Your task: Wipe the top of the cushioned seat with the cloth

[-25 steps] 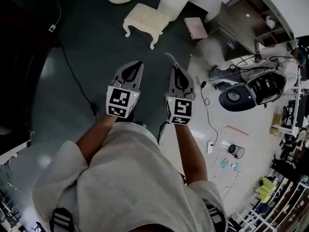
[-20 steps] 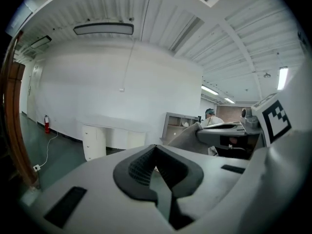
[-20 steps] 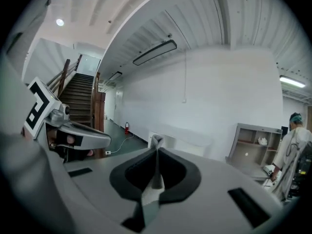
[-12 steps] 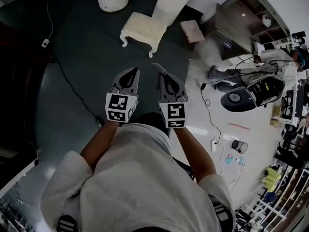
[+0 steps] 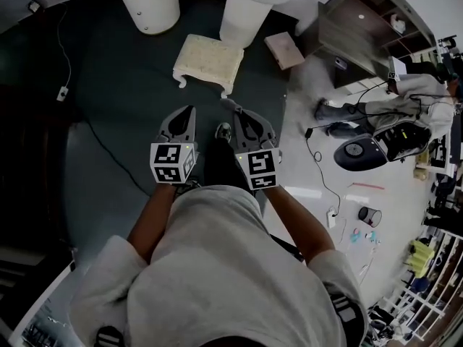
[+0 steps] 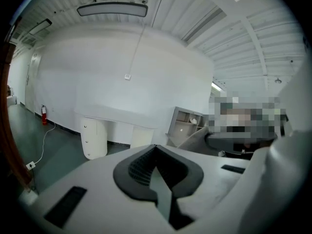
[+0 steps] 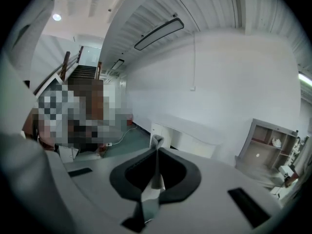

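The cushioned seat (image 5: pixel 207 61) is a small cream stool with curved legs, standing on the dark floor ahead of me in the head view. Both grippers are held side by side in front of the person's body, short of the stool and not touching it. My left gripper (image 5: pixel 190 110) (image 6: pixel 156 146) is shut, and nothing shows sticking out of it. My right gripper (image 5: pixel 233 111) (image 7: pixel 157 149) is shut on a thin grey cloth (image 7: pixel 156 142). A small tuft of the cloth (image 5: pixel 227 103) pokes out past its tips.
Two white round desk pedestals (image 5: pixel 150 6) (image 5: pixel 244 16) stand behind the stool. A flat pinkish box (image 5: pixel 283 49) lies to its right, next to a wooden shelf unit (image 5: pixel 362 27). A cable (image 5: pixel 69 71) runs over the dark floor at left. A round black machine (image 5: pixel 358 150) and clutter sit at right.
The person has walked toward the stool, which now lies lower in the head view and nearer the gripper tips. Both grippers came along, still shut, the cloth still in the right one.
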Demonstrator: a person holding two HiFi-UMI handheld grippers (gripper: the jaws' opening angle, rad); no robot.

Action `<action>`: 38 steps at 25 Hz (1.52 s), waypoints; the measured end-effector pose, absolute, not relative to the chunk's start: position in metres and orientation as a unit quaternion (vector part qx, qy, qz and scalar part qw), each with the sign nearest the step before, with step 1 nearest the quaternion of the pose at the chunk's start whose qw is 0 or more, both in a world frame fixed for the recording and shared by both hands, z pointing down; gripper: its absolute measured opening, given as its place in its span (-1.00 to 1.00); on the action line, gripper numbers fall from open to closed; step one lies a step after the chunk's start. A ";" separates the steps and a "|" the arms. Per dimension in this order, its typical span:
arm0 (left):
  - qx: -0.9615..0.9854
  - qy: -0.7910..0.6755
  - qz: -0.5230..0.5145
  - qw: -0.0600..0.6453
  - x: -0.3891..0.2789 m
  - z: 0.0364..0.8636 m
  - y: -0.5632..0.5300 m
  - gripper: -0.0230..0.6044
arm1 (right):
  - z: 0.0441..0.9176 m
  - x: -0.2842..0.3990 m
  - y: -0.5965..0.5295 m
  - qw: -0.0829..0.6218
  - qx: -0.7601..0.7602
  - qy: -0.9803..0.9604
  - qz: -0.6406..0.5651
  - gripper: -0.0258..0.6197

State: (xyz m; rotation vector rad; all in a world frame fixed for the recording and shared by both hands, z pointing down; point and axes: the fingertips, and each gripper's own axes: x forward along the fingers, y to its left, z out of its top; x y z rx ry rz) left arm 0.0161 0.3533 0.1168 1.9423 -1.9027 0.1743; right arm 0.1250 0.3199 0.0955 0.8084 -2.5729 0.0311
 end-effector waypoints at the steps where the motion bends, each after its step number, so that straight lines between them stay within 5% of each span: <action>1: 0.697 -0.683 0.066 0.209 0.014 0.119 0.338 -0.88 | 0.099 0.120 0.304 0.222 0.289 -0.931 0.013 -0.86; 14: 0.680 -0.658 0.129 0.297 0.013 0.204 0.154 -0.88 | 0.206 0.095 0.104 0.276 0.252 -0.921 0.108 -0.86; 38: 0.706 -0.580 0.167 0.372 -0.025 0.458 0.052 -0.88 | 0.466 0.082 -0.062 0.369 0.347 -0.858 0.087 -0.86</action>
